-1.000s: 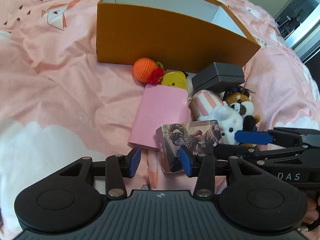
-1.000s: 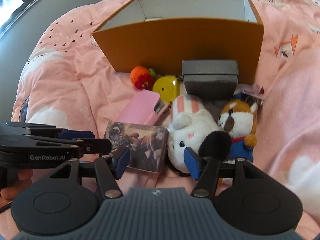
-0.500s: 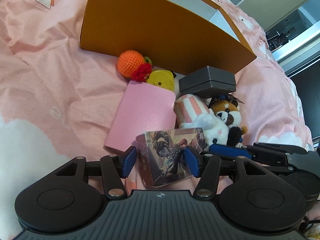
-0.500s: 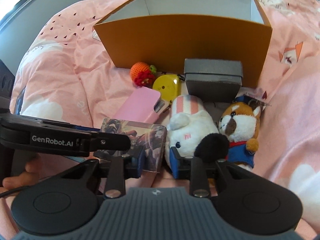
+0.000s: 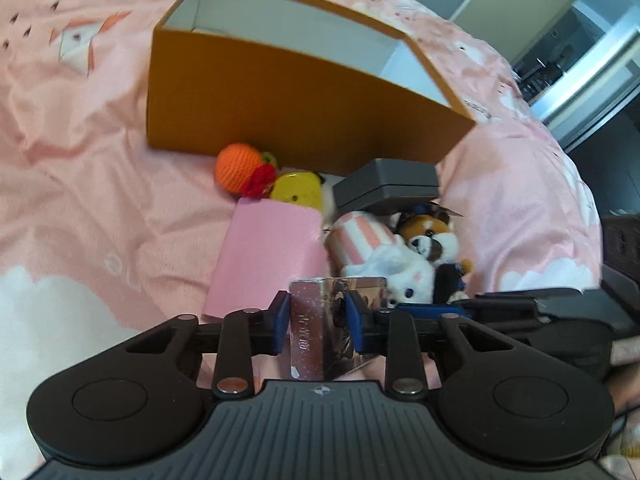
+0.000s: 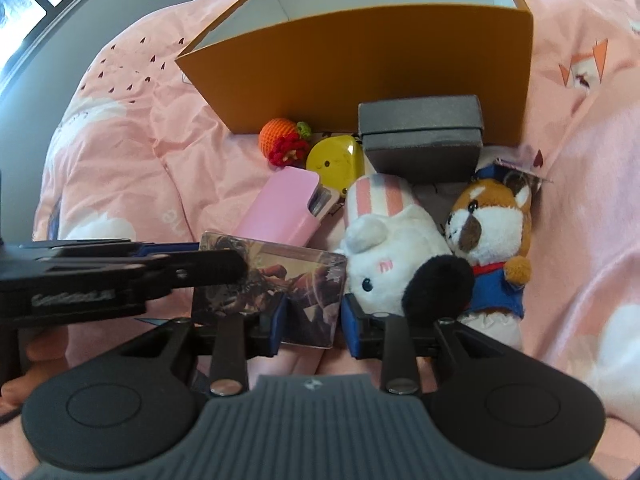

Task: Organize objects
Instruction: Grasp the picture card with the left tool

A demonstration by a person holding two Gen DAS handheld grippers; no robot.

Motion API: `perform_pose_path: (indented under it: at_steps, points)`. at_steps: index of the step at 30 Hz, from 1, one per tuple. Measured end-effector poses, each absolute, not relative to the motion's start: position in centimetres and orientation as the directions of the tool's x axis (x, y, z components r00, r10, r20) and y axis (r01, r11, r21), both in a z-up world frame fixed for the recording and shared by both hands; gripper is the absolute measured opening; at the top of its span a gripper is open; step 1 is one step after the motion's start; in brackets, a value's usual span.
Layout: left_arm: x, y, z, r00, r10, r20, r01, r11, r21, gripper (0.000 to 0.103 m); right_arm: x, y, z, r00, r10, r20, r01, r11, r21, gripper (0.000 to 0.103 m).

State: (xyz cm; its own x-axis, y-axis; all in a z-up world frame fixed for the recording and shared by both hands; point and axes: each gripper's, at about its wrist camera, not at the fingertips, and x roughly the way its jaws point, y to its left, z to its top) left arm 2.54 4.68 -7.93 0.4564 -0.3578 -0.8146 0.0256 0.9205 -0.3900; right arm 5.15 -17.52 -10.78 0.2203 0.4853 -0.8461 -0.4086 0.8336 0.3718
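Note:
An illustrated card box point(image 5: 316, 312) stands on edge between my left gripper's point(image 5: 318, 320) blue pads. The jaws are closing and press on its narrow end. In the right wrist view the same box point(image 6: 296, 272) shows its picture face, with the left gripper point(image 6: 236, 268) reaching in from the left. My right gripper point(image 6: 314, 320) sits at the box's right corner. Its jaws are opening, and that corner shows between its fingers without a clear press. The orange box point(image 5: 300, 112) stands open behind.
On the pink bedspread lie a crochet orange point(image 6: 278, 134), a yellow round toy point(image 6: 334, 160), a pink case point(image 6: 280, 208), a grey box point(image 6: 420, 136), a white striped plush point(image 6: 384, 248) and a brown plush point(image 6: 492, 220). A doorway lies far right.
The left jaws, wide around the card box before, have closed on its narrow end. The right jaws narrowed from a second ago, then eased slightly. The box now stands more upright.

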Motion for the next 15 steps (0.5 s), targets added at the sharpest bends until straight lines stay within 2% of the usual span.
perform_pose_path:
  at_steps: [5, 6, 10, 14, 15]
  points:
    - [2.6, 4.3, -8.2, 0.415, -0.374, -0.829, 0.054, 0.920, -0.388, 0.035, 5.5, -18.2, -11.3, 0.187, 0.488, -0.853, -0.369, 0.839, 0.399, 0.028]
    - [2.7, 4.0, -8.6, 0.408, -0.360, -0.839, 0.049, 0.926, -0.374, 0.036, 5.6, -18.4, -11.5, 0.176, 0.486, -0.856, -0.356, 0.842, 0.405, 0.023]
    - [3.1, 3.6, -10.0, 0.389, -0.332, -0.859, 0.032, 0.937, -0.348, 0.048, 5.7, -18.8, -12.2, 0.151, 0.498, -0.854, -0.332, 0.840, 0.430, 0.023]
    - [3.5, 4.7, -11.5, 0.370, -0.376, -0.849, -0.012, 0.912, -0.409, 0.057, 5.7, -18.5, -12.4, 0.152, 0.499, -0.853, -0.346, 0.836, 0.427, 0.024]
    - [3.6, 4.8, -11.8, 0.363, -0.388, -0.847, -0.018, 0.906, -0.422, 0.064, 5.7, -18.4, -12.5, 0.149, 0.499, -0.853, -0.346, 0.835, 0.428, 0.025]
